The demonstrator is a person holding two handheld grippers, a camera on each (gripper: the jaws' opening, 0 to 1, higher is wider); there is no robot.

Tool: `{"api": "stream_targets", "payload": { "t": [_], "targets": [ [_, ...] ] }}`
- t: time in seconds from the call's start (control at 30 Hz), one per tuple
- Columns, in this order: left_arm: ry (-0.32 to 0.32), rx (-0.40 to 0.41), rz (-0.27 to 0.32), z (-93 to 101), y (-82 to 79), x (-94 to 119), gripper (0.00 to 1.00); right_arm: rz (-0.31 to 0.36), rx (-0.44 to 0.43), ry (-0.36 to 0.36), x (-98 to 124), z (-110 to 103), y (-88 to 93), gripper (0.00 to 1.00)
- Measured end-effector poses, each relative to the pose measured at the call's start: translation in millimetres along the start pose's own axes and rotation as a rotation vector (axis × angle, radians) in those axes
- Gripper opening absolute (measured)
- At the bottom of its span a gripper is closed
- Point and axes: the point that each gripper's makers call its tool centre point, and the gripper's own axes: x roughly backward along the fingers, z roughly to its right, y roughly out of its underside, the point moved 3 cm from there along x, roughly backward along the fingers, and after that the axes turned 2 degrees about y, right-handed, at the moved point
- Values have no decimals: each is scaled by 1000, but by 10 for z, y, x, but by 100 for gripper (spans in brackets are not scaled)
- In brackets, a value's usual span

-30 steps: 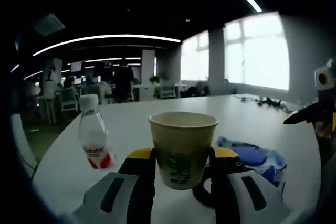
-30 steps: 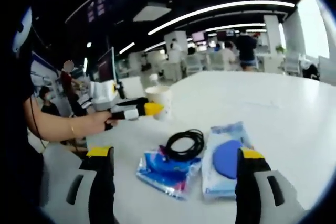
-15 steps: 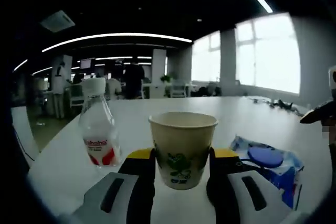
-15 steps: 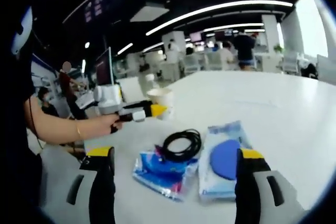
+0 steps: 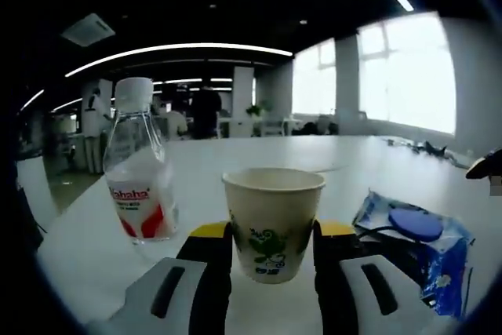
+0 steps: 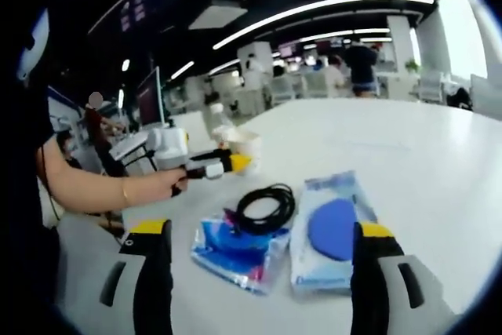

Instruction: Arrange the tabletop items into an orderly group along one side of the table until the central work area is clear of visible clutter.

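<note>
A: What's nearest in the left gripper view?

B: The left gripper [image 5: 271,242], low in the frame, its jaws clenched on a cream paper cup printed with a green cartoon [image 5: 273,222]. The cup stands upright between the yellow tips, lower centre.

A: Beyond it?

B: To the left of centre, just beside the cup, a clear plastic bottle with a white cap and a red-and-white label [image 5: 140,178] stands on the white surface [image 5: 259,154]. At the right edge lies a blue plastic packet with a round blue disc inside [image 5: 416,234].

A: And in the right gripper view?

B: The right gripper [image 6: 259,260] rises from the bottom with jaws spread wide, nothing between them. Past them lie the disc packet [image 6: 329,231], a second, crumpled blue packet [image 6: 235,249] left of it, and a coiled black cable [image 6: 265,205] resting partly on both. Farther, mid-left, the person's hand [image 6: 161,186] holds the left gripper with the cup [image 6: 245,151] by the bottle [image 6: 218,125].

A: So which step?

B: I'd judge the cup is being placed next to the bottle to start the group. The next move calls for lowering it flat, releasing it, then fetching the packets and cable from the middle.
</note>
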Motion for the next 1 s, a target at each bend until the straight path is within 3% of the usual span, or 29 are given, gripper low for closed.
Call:
{"api": "stream_targets", "payload": {
  "t": [0.3, 1.0],
  "targets": [
    [-28, 4, -18, -153, 97, -176, 38, -8, -2, 12, 18, 88, 17, 92],
    [-59, 2, -52, -248, 206, -201, 38, -12, 0, 5, -39, 83, 27, 90]
  ]
}}
